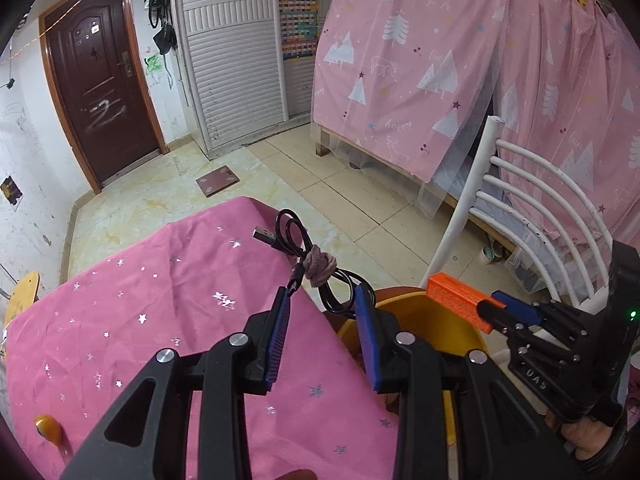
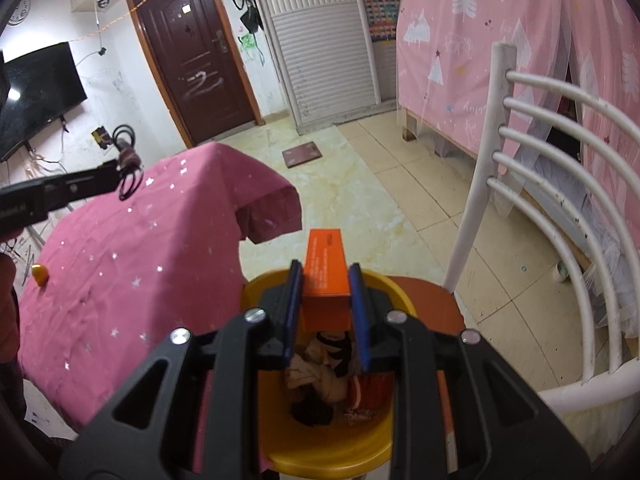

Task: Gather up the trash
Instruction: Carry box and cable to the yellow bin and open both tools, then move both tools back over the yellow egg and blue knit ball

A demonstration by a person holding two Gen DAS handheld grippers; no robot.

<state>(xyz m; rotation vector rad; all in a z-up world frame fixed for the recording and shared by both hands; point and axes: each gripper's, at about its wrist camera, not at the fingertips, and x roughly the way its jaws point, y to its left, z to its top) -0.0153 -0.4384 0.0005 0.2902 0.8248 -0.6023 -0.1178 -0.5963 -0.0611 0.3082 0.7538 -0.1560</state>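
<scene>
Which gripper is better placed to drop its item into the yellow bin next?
Right. The right gripper holds the orange rectangular box directly over the round yellow plastic bin. The left gripper carries the coiled black cable over the pink star-patterned cloth's edge, beside the bin.

On the pink curtain (image 1: 404, 72) around the bed I can read "happy" in thin white script, once up near its top edge and again low on the cloth. The side of my right gripper (image 1: 486, 312) carries raised letters that look like "UAS". The orange box (image 2: 325, 276) I hold has small printed lines, too fine for me to read. The wall chart (image 1: 298, 20) stays illegible.
</scene>
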